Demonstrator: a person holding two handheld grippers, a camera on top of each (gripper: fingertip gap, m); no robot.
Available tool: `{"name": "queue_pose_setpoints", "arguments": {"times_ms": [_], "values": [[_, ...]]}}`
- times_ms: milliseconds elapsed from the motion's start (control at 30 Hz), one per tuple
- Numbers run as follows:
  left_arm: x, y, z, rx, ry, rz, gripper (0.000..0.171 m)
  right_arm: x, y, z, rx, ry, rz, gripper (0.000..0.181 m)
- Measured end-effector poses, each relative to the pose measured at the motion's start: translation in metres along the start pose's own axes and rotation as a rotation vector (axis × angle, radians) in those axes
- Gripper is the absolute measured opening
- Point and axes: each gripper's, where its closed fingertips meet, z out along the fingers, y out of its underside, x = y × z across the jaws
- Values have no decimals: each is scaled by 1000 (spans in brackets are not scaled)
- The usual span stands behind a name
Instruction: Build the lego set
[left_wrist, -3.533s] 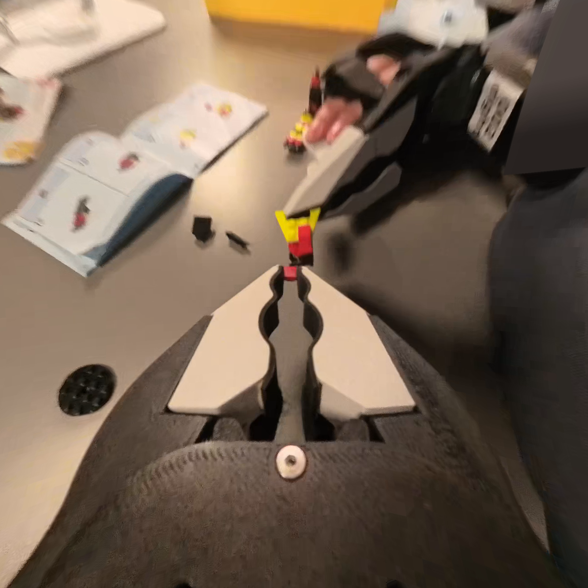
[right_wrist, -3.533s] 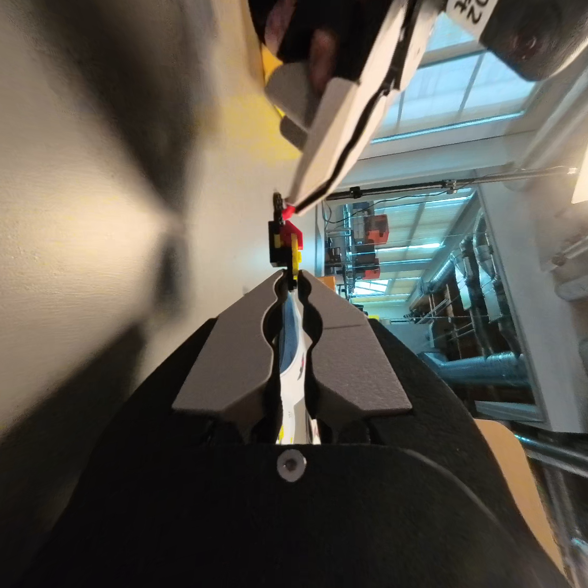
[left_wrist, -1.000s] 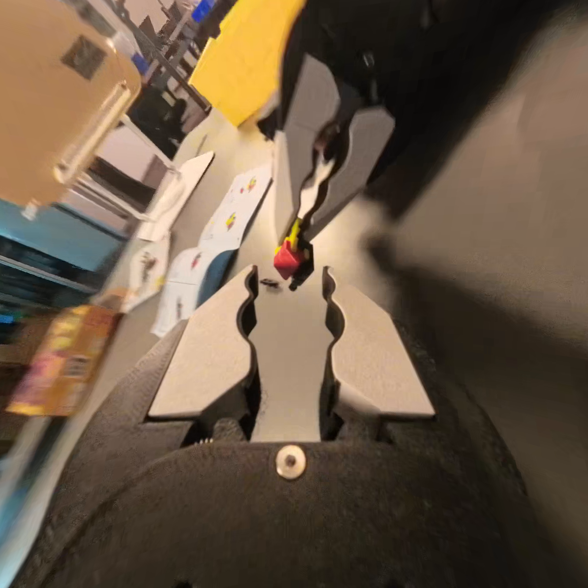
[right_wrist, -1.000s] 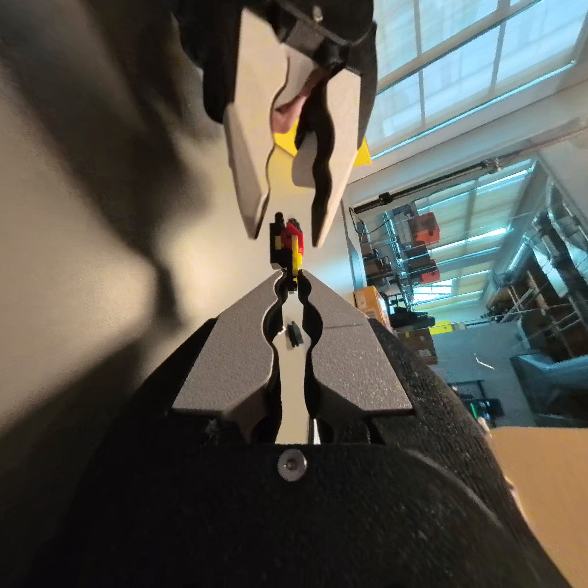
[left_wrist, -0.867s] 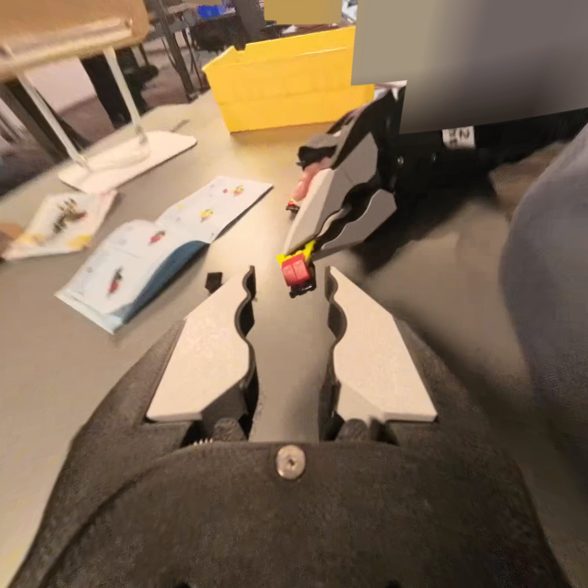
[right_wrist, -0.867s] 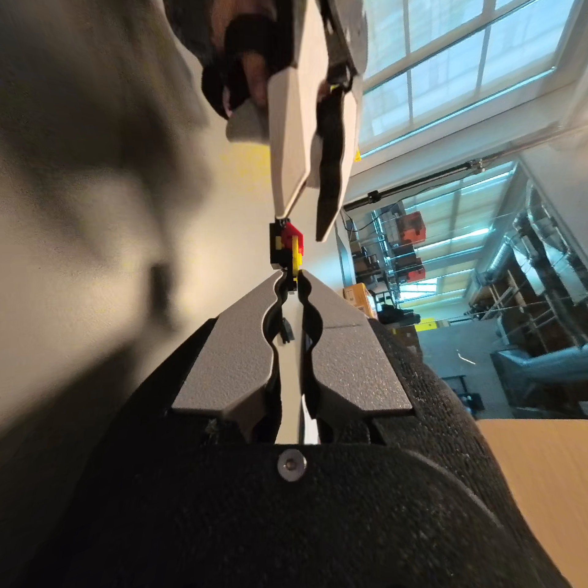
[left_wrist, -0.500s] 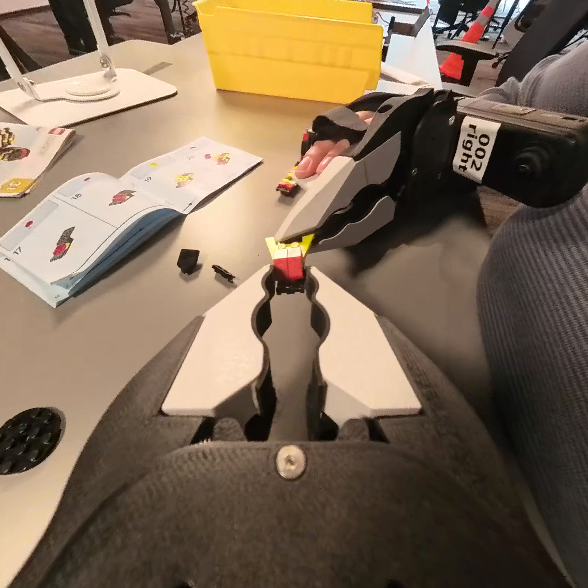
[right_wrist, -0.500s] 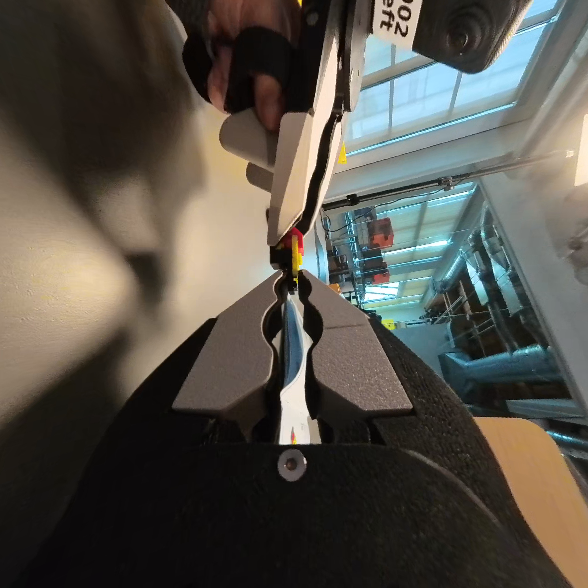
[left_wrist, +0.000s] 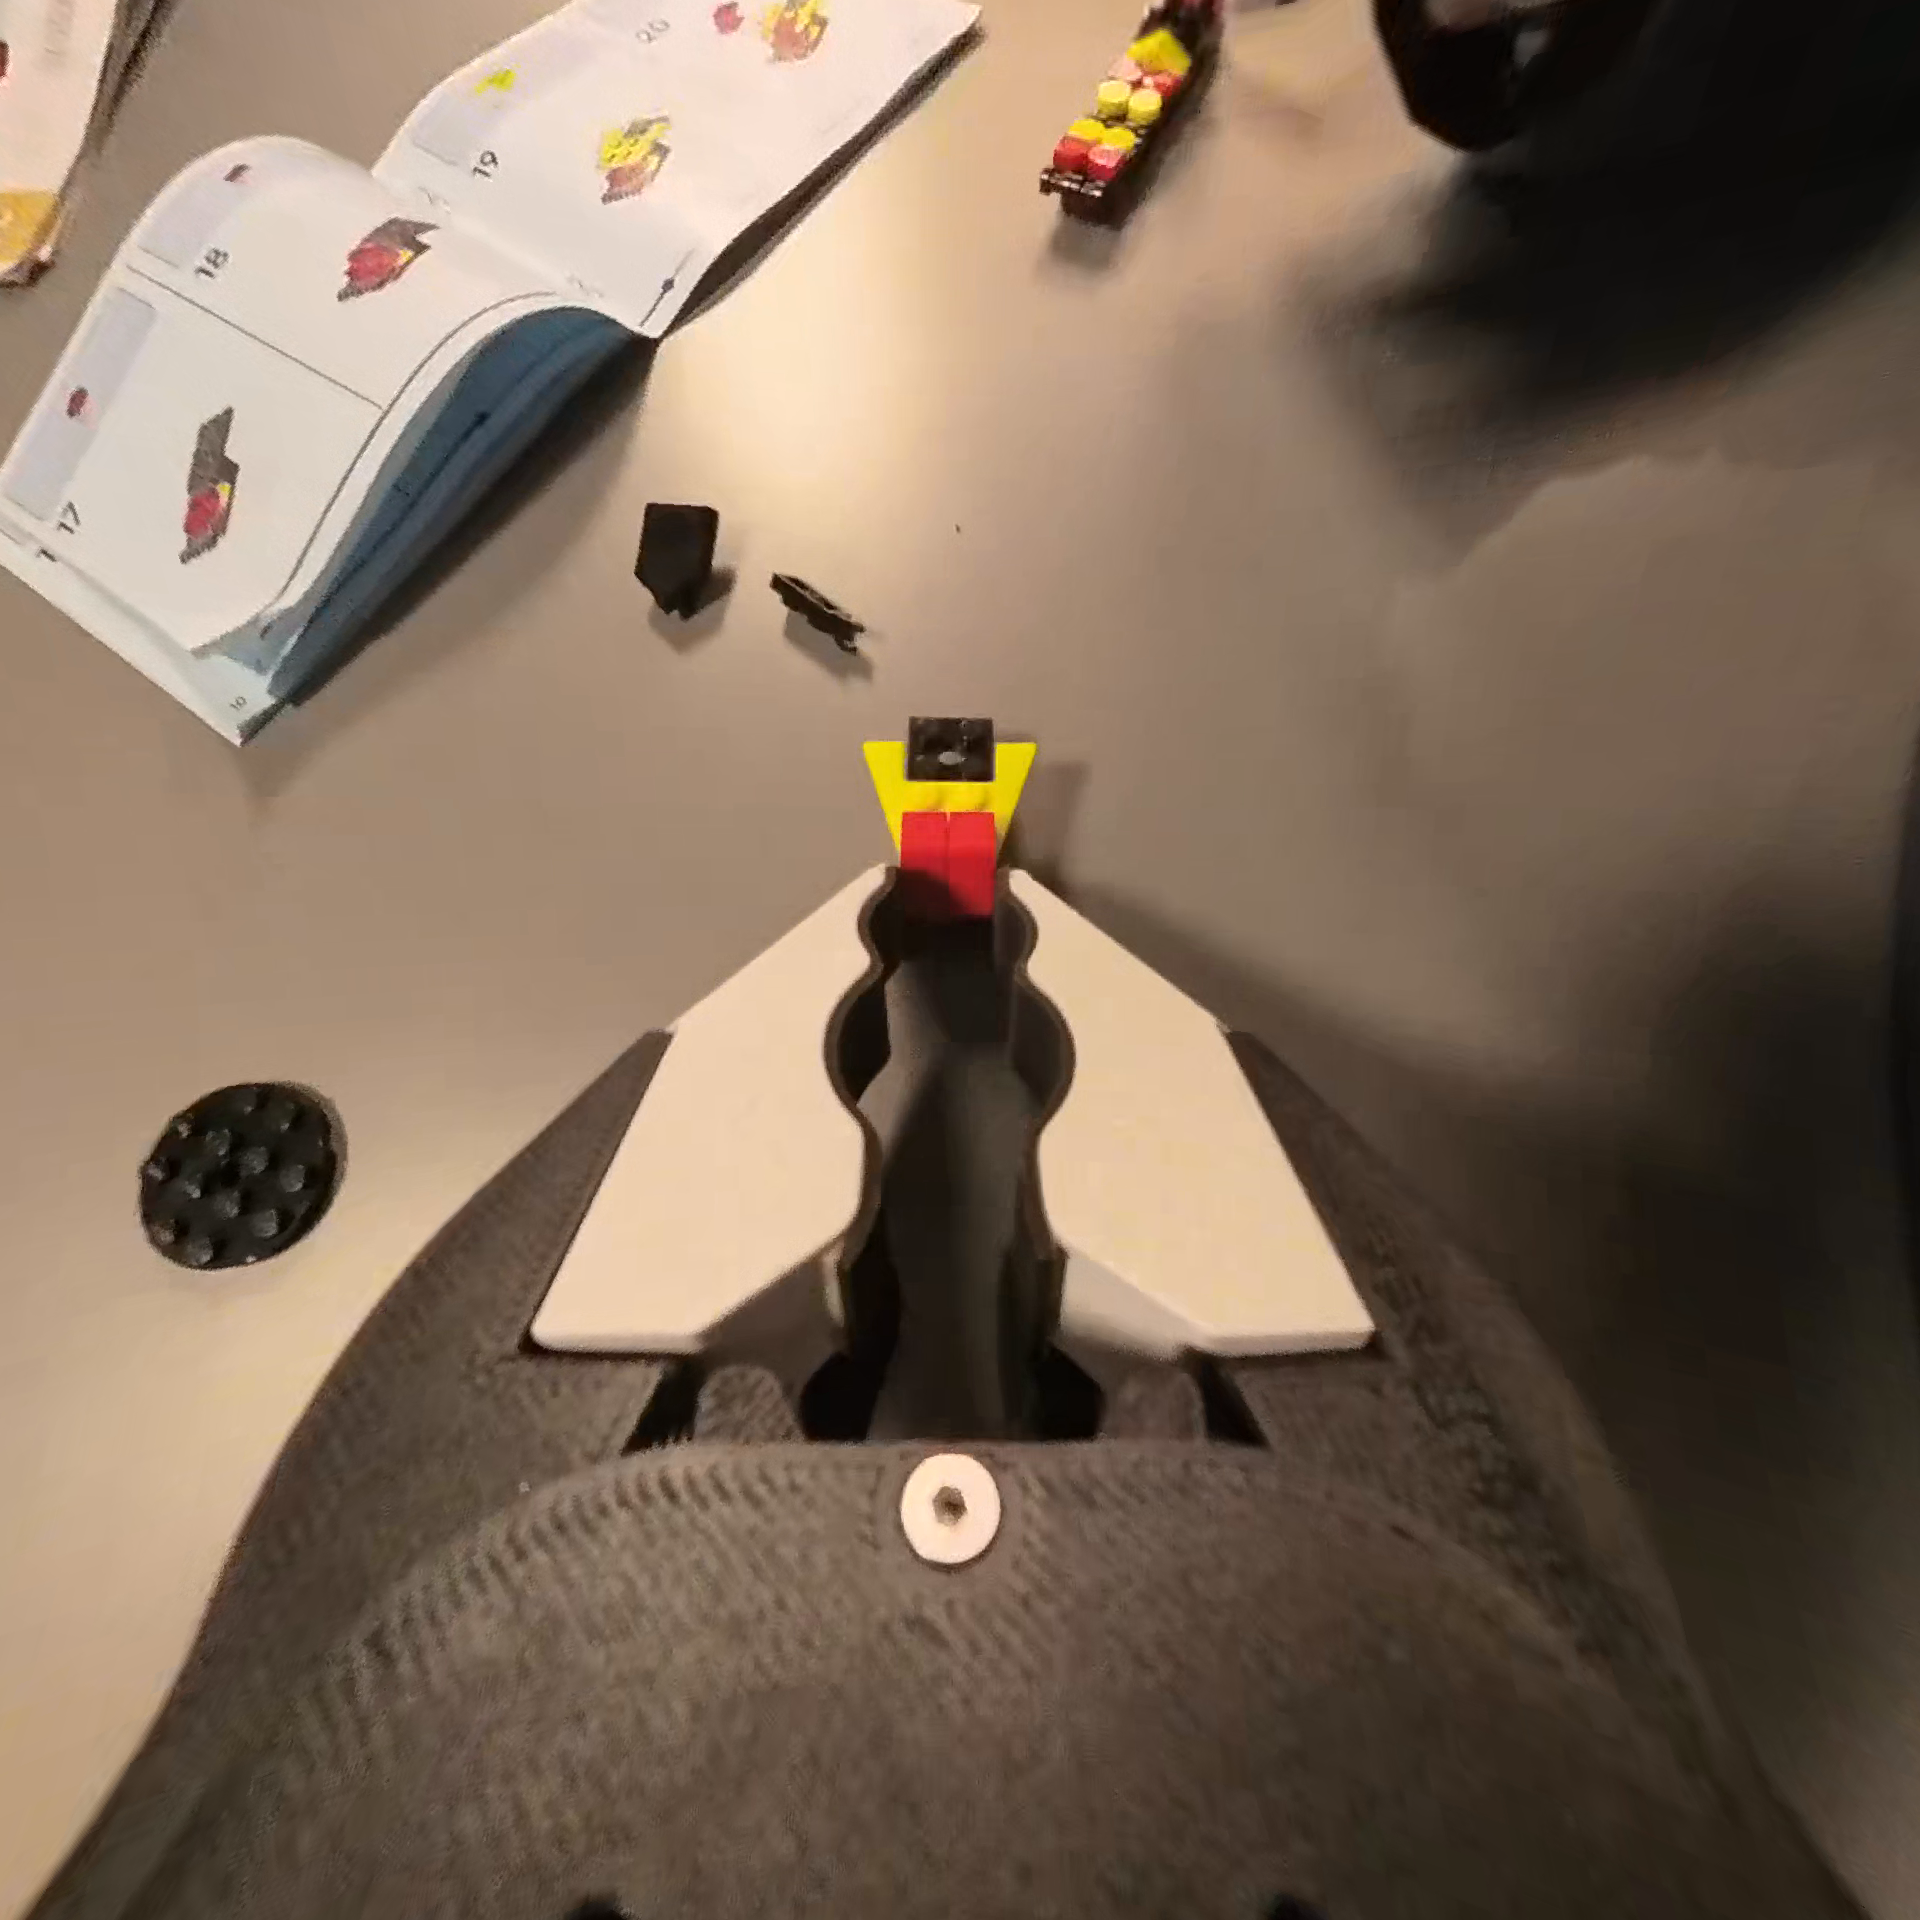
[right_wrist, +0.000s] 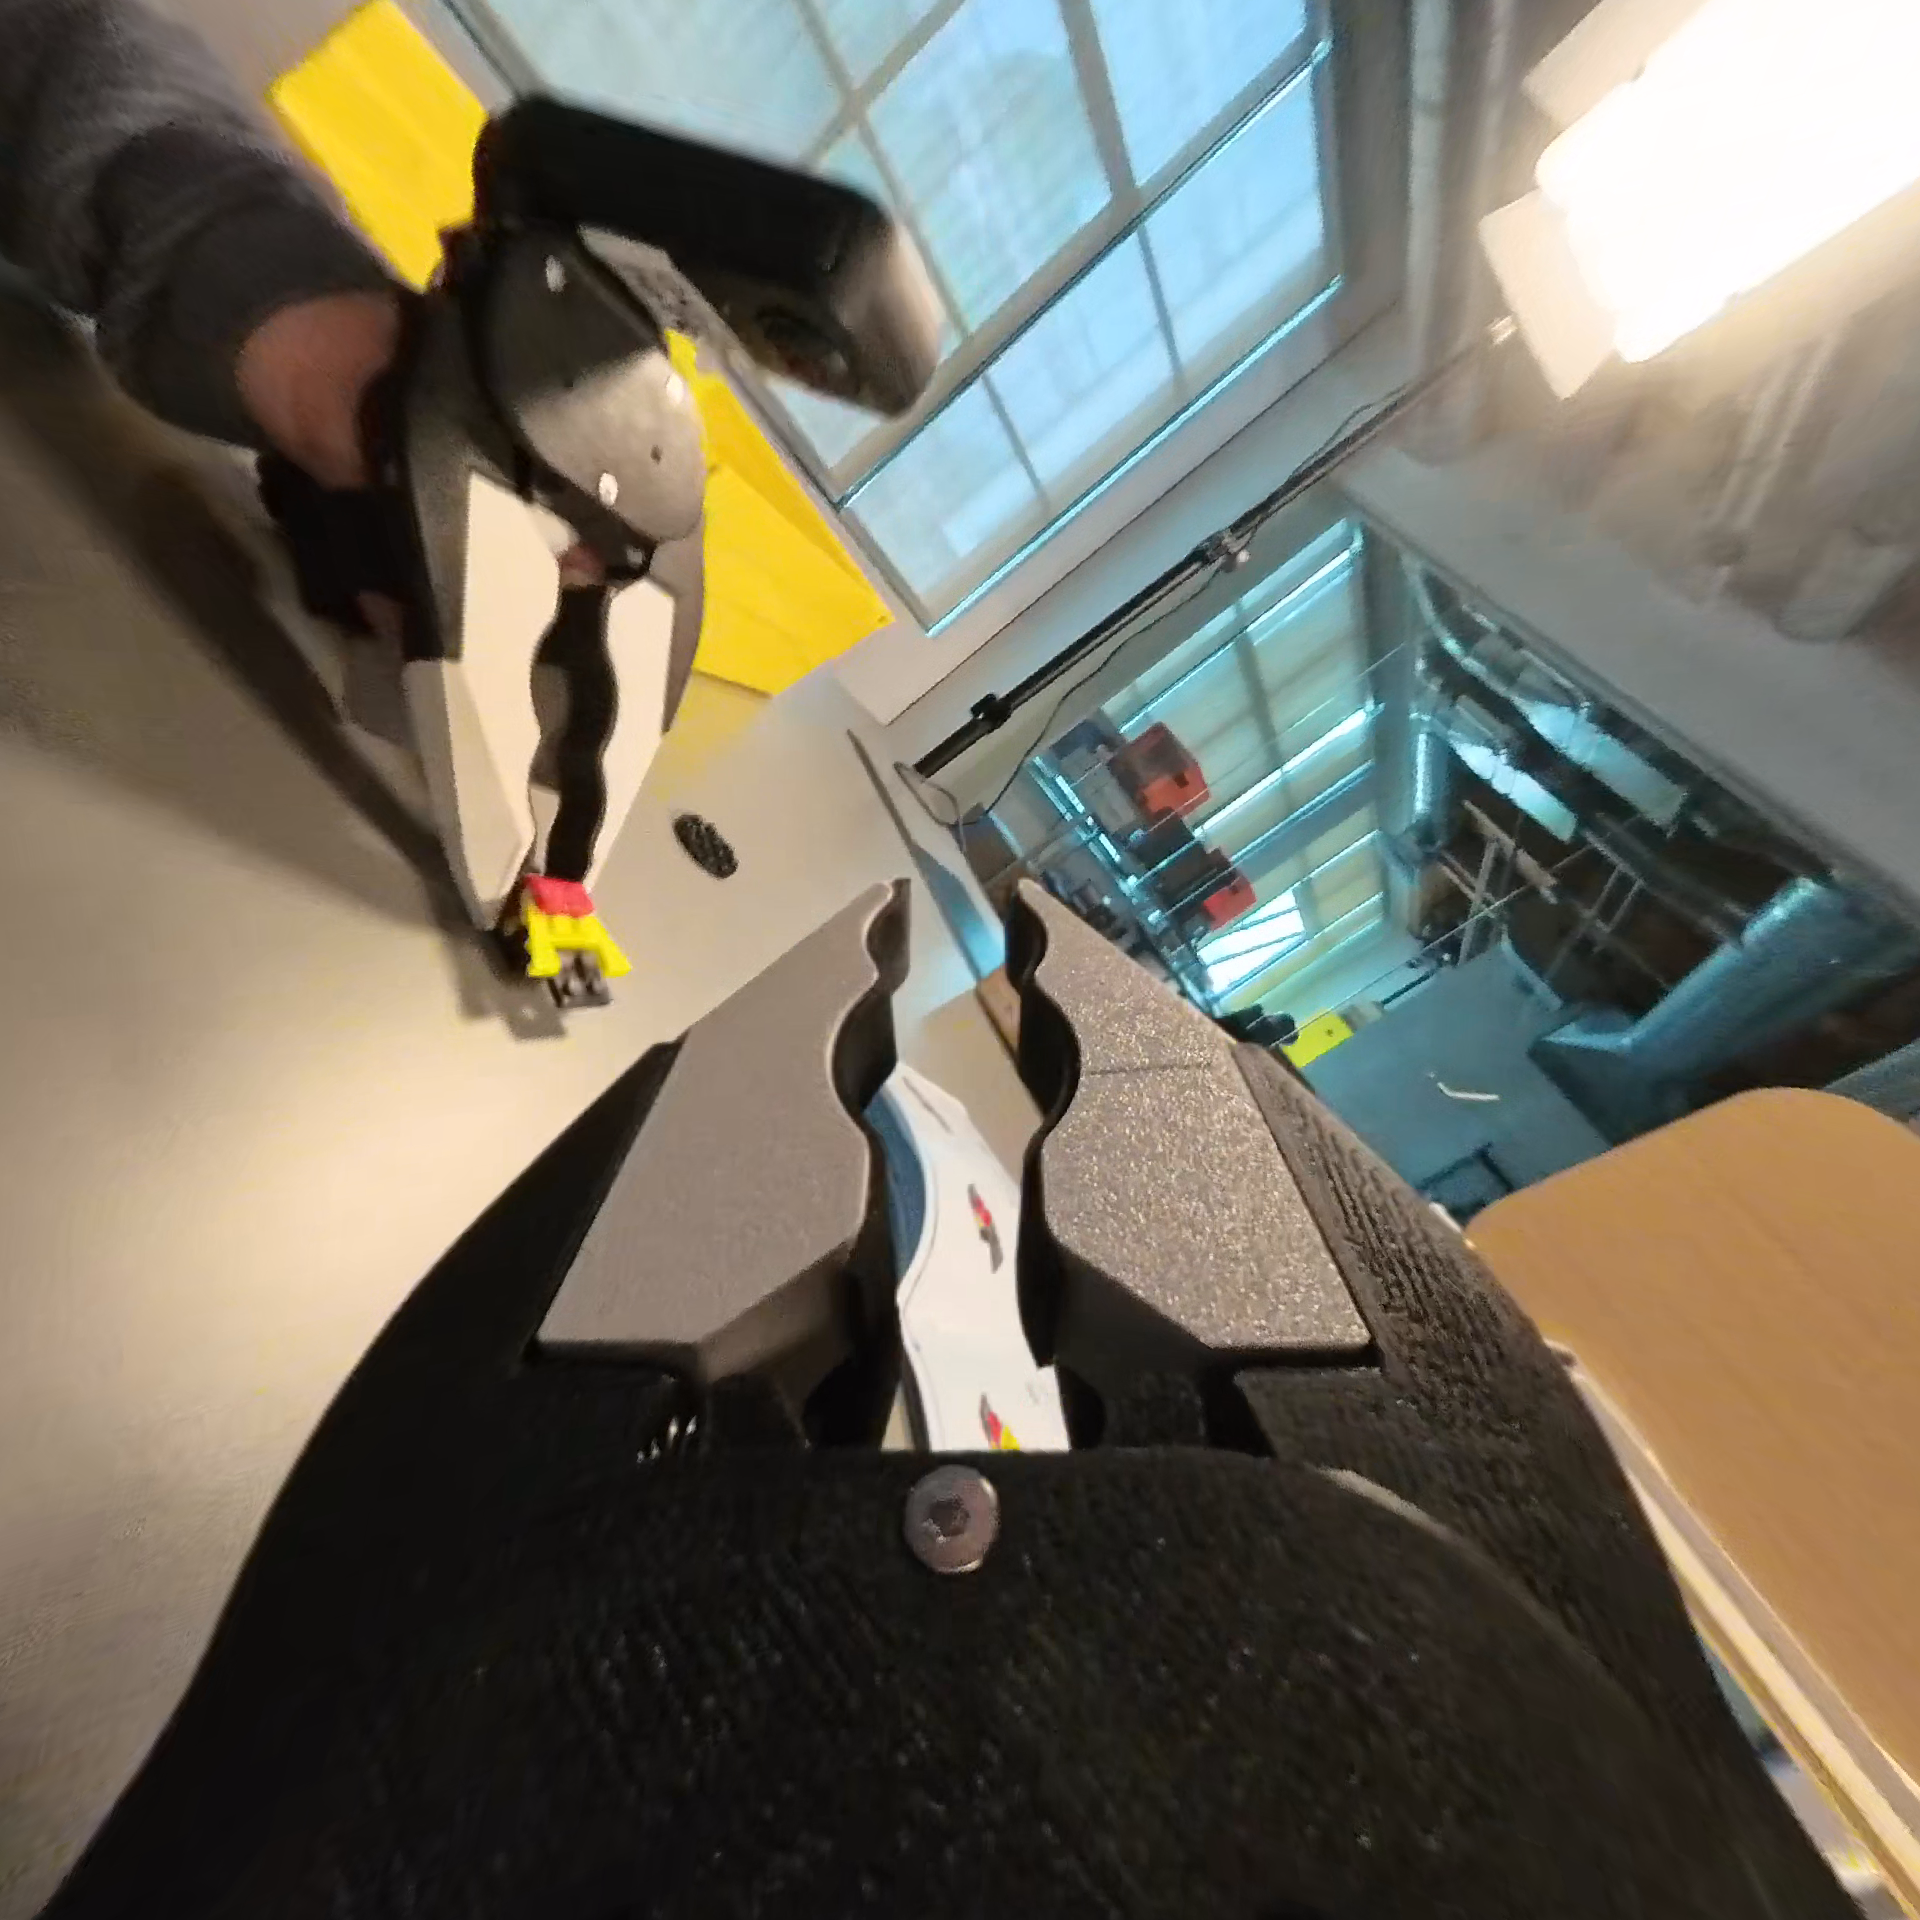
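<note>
My left gripper (left_wrist: 948, 891) is shut on a small red, yellow and black lego assembly (left_wrist: 948, 821), gripping its red part and holding it low over the grey table (left_wrist: 416, 883). The same assembly shows in the right wrist view (right_wrist: 566, 940), held by the left gripper (right_wrist: 540, 894) close to the table. My right gripper (right_wrist: 956, 904) is open and empty, to the right of the assembly and apart from it. A long black lego strip with red and yellow studs (left_wrist: 1127, 104) lies at the far side. Two loose black pieces (left_wrist: 675, 556) (left_wrist: 818, 613) lie ahead of the left gripper.
An open instruction booklet (left_wrist: 416, 270) lies at the far left. A round black grommet (left_wrist: 241, 1174) sits in the table at the left. A yellow bin (right_wrist: 769, 540) stands behind the left gripper. A dark sleeve (left_wrist: 1662, 156) blurs the upper right. About 12 centimeters separates my left fingertips from my right.
My right gripper has let go of the assembly, opened and pulled back to the right. My left gripper has closed on the red part and now holds the assembly alone, lower over the table.
</note>
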Motion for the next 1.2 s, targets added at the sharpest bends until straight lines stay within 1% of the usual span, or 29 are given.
{"name": "queue_pose_setpoints", "arguments": {"times_ms": [33, 133, 167, 233, 300, 367, 433, 500, 567, 600, 633, 667, 733, 767, 833, 900, 967, 1067, 1167, 1200], "values": [[1, 0, 0, 5, 13, -20, 17, 5, -7, -2, 28, 21, 22, 16], [-3, -2, -2, 37, 27, -78, 44, 32, -24, -11, 103, 112, 111, 19], [-7, -7, -5, 73, 19, -88, 51, 46, -26, -17, 115, 163, 125, 20], [-14, -18, -14, 168, -15, -81, 54, 81, -21, -34, 106, 284, 106, 23], [-24, -28, -25, 248, -85, -44, 55, 116, -3, -55, 52, 408, 64, 24], [-30, -37, -32, 300, -151, 3, 54, 138, 24, -76, -23, 486, 24, 24], [-32, -47, -35, 315, -205, 74, 53, 146, 59, -89, -108, 502, 29, 23], [-31, -62, -30, 294, -229, 151, 51, 144, 93, -94, -180, 465, 43, 22], [-21, -81, -16, 249, -182, 234, 45, 139, 120, -93, -230, 414, 40, 21], [-15, -90, -7, 218, -153, 289, 26, 137, 132, -92, -241, 386, 45, 20], [-8, -101, 3, 194, -118, 362, 13, 135, 142, -89, -246, 362, 61, 18], [-2, -114, 14, 197, -98, 432, 10, 136, 149, -86, -251, 344, 89, 18], [5, -140, 39, 228, -70, 543, 10, 137, 156, -80, -239, 310, 113, 19], [9, -148, 55, 219, -33, 573, 11, 137, 156, -78, -230, 303, 108, 19], [15, -159, 86, 164, 72, 590, 19, 137, 150, -80, -190, 298, 119, 18], [10, -162, 116, 79, 143, 579, 28, 134, 139, -83, -133, 277, 145, 17], [4, -160, 139, 0, 211, 601, 29, 130, 135, -84, -111, 249, 153, 17], [-3, -160, 159, -16, 267, 651, 28, 129, 137, -84, -100, 229, 183, 17], [-9, -155, 175, -76, 323, 574, 36, 131, 135, -87, -72, 225, 220, 16], [-9, -159, 177, -59, 339, 538, 36, 132, 135, -88, -69, 223, 225, 17]]}}
